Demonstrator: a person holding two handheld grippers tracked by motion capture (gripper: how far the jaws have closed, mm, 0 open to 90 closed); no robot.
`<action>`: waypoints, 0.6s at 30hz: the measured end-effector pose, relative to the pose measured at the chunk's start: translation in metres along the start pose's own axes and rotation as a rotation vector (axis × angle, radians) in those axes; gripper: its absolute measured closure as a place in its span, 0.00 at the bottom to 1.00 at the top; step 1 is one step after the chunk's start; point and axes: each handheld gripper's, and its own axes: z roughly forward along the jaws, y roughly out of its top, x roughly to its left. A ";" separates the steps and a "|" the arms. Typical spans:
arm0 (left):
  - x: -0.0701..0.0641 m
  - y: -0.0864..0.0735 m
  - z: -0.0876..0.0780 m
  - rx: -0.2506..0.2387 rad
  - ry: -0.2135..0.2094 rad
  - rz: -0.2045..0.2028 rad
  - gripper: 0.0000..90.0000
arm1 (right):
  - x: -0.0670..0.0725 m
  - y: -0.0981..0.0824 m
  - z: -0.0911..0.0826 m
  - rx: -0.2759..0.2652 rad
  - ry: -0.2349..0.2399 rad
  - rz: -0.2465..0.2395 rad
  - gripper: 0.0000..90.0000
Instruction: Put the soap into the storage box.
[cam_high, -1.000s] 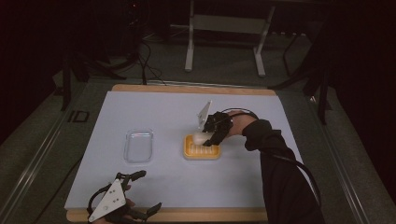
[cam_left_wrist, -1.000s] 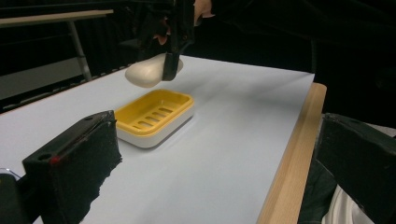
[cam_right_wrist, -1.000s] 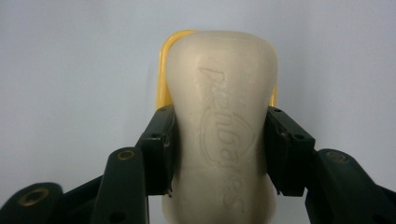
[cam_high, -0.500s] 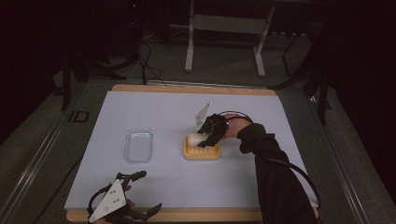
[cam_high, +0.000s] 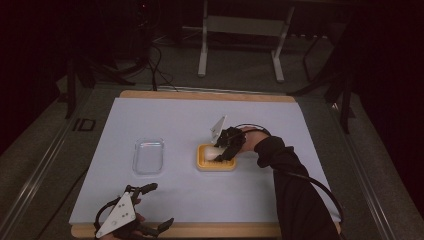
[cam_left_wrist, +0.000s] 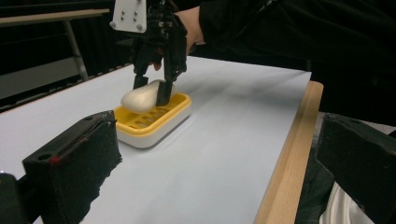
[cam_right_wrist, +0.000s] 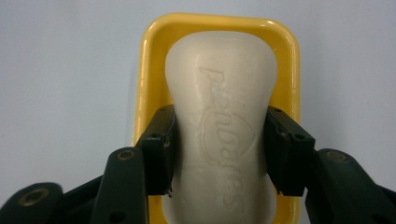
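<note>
A cream bar of soap (cam_right_wrist: 224, 107) with embossed lettering is clamped at its sides between the pads (cam_right_wrist: 161, 149) of my right gripper (cam_right_wrist: 219, 149). It is held tilted, low over a yellow soap dish (cam_left_wrist: 154, 123) with a slotted floor; whether it touches the dish I cannot tell. From above, the right gripper (cam_high: 220, 156) and soap (cam_high: 210, 152) sit over the dish (cam_high: 216, 167) right of the table's centre. My left gripper (cam_high: 161, 205) rests at the front left edge, jaws wide apart and holding nothing; its jaws frame the left gripper view (cam_left_wrist: 217, 126).
A clear plastic tray (cam_high: 149, 156) lies left of the dish on the pale blue mat (cam_high: 165, 120). The table's wooden edge (cam_left_wrist: 289, 154) runs along the near side. Metal stand legs (cam_high: 202, 55) and cables are on the floor beyond the table.
My right gripper has come down with the soap closer to the yellow dish. The left gripper has stayed where it was.
</note>
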 end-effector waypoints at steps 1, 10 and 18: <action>0.000 0.000 0.000 0.000 -0.001 0.000 0.00 | 0.000 -0.001 0.001 -0.003 0.000 0.003 0.55; 0.000 0.000 0.001 0.006 -0.008 0.003 0.00 | -0.003 -0.008 0.011 -0.012 0.004 0.020 0.55; 0.000 0.000 0.002 0.009 -0.007 0.004 0.00 | -0.001 -0.007 0.022 0.026 0.016 0.019 0.55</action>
